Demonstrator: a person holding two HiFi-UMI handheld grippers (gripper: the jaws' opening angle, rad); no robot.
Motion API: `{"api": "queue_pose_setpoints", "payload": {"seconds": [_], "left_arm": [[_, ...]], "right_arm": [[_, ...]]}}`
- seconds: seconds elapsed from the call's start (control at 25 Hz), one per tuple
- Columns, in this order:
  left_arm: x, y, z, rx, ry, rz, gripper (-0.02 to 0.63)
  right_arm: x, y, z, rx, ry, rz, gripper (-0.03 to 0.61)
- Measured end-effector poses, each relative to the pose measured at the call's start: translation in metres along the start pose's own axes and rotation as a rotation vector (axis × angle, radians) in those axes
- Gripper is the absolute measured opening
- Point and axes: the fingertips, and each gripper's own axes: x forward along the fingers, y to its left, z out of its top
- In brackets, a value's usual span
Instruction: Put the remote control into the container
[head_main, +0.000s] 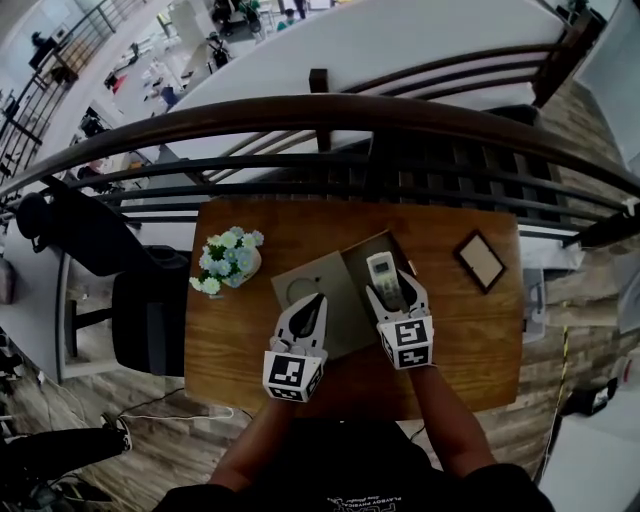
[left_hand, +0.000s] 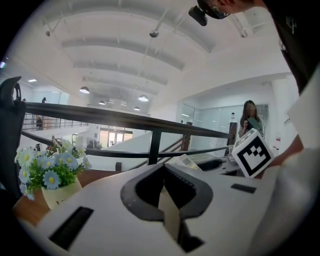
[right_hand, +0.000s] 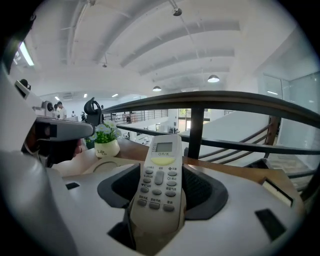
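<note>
Remote (head_main: 382, 276): its lower end is clamped in the jaws of the right gripper (head_main: 390, 300), buttons up and screen end toward 12 o'clock. It is held at the mouth of the open box (head_main: 352, 272), not yet released.
Box: sits mid-desk with its flap (head_main: 300, 285) lying flat toward 9 o'clock.
Left gripper (head_main: 312, 308): jaws closed on a thin beige sheet, seemingly that flap's edge.
Step in hand: lower the remote lengthwise between the walls until it rests, then part the jaws. A pinned flap should stop the box sliding.
Desk (head_main: 300, 225): wooden, with a flower pot (head_main: 228, 262) at 9 o'clock of the box and a picture frame (head_main: 481, 260) at 3 o'clock.
Room: a dark railing (head_main: 320, 110) runs beyond the desk's far edge, with a lower floor visible past it.
</note>
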Motion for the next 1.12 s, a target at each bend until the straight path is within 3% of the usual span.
{"api": "queue_pose_setpoints", "payload": {"seconds": [0.44,0.64,1.12], "left_arm": [[0.015,0.011,-0.023,-0.023,0.052,0.004,0.006],[0.020,0.008,-0.024,-0.033,0.059,0.005,0.006],[0.025,0.028,-0.027,-0.064,0.055,0.040,0.006]], "right_arm": [[0.033,-0.005,-0.034,0.057,0.140,0.034,0.264],[0.043,-0.016,-0.053,0.076,0.244,0.038,0.264],[0.066,-0.017,-0.077,0.132,0.368,0.061,0.264]]}}
